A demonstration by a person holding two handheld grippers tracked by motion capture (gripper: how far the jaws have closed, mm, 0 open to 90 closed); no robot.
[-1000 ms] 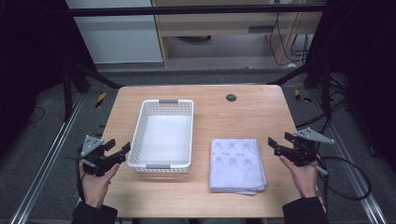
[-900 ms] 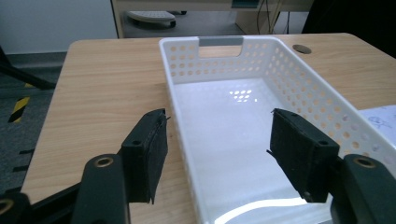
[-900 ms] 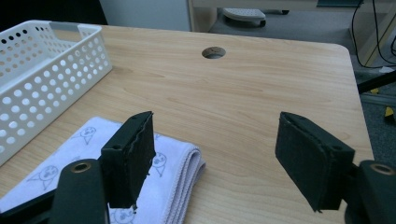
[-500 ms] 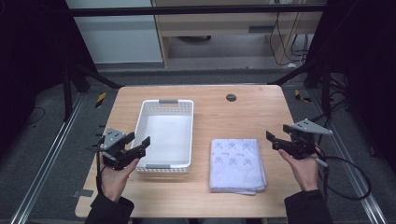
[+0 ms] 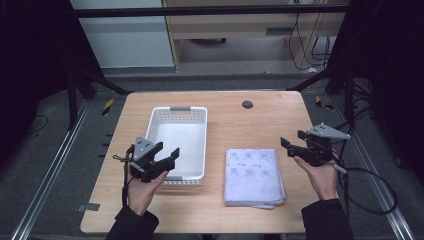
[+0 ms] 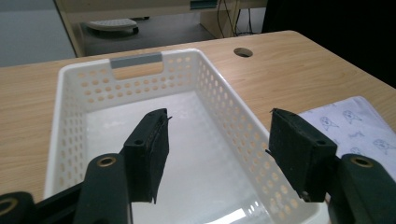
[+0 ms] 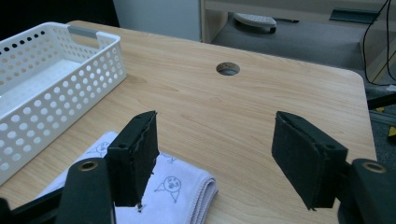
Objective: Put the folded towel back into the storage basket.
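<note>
Left gripper [image 5: 167,159]: spread, empty, over white basket's [image 5: 200,142] near rim; risks knocking it. Right gripper [image 5: 294,146]: spread, empty, right of folded cloth [image 5: 252,175]; single-layer pinch would unfold it.

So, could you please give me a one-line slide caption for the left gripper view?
Open left gripper poised over the near end of an empty white basket, folded printed cloth alongside.

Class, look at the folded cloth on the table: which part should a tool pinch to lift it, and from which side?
Probably the right edge of the folded cloth, approached by the right tool, which hangs open just beside it. The cloth lies flat in stacked layers, so a pinch low at that free edge should catch them all; the basket crowds the left side.
</note>
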